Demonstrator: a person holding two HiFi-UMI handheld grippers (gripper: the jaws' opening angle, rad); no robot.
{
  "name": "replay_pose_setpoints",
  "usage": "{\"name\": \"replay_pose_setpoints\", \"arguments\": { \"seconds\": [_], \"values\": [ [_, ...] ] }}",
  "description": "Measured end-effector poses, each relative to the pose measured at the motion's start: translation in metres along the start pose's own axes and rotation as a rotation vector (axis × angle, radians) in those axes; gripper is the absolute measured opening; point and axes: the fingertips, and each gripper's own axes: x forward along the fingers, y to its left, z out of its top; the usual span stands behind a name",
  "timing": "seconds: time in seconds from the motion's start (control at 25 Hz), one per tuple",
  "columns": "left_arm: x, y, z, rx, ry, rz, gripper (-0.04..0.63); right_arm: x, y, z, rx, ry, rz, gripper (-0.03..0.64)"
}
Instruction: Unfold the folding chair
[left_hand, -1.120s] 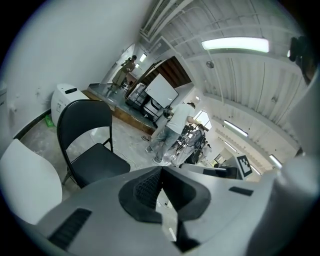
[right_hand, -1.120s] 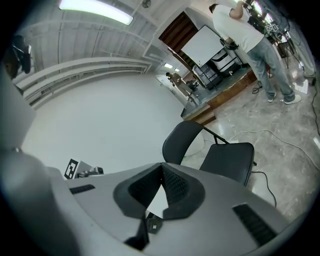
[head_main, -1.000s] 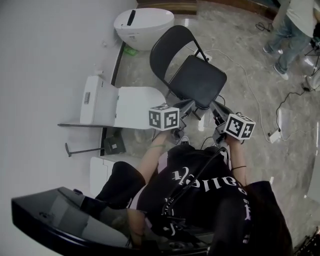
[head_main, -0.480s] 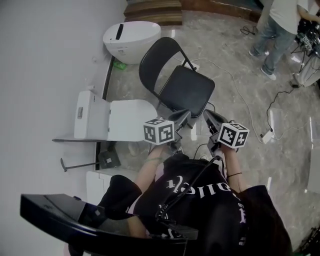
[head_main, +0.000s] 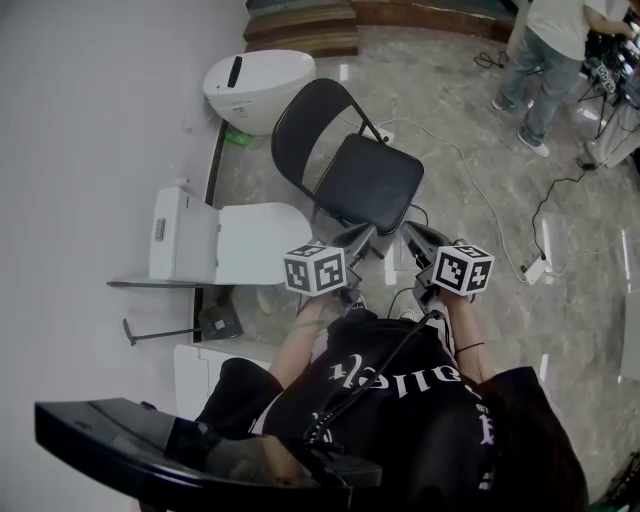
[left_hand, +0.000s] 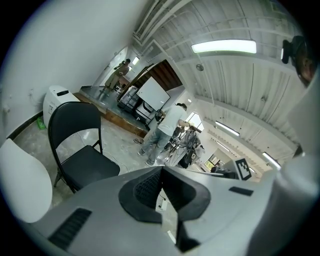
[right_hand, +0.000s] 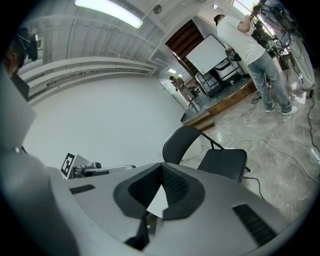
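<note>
Black padded folding chair (head_main: 350, 170), curved metal frame

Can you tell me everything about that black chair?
The black folding chair stands open on the marbled floor, near a white wall. It has a thin dark metal frame, a flat padded-looking seat and a rounded back with a gap under its panel. Nothing sits on it; the left gripper and right gripper are clear of it.

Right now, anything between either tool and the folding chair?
Nothing visible. The folding chair stands unfolded on the floor, straight ahead of the left tool and the right tool, and both gripper views see it unobstructed. Both tools are shut and empty.
</note>
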Motion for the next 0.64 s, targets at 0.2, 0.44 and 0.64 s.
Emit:
{"name": "replay_pose_setpoints", "arguments": {
  "seconds": [0.2, 0.44, 0.64],
  "values": [
    [0.002, -0.009, -0.007, 0.003, -0.005, 0.012, 0.003, -0.009, -0.003, -0.001, -0.011, 0.001, 0.011, 0.014],
    [0.002, -0.008, -0.011, -0.001, -0.003, 0.031, 0.003, -0.012, -0.007, -0.004, -0.002, 0.005, 0.016, 0.014],
    [0.004, -0.012, -0.019, -0.007, -0.004, 0.048, 0.003, -0.017, -0.013, -0.006, 0.001, 0.011, 0.027, 0.014]
  ]
}}
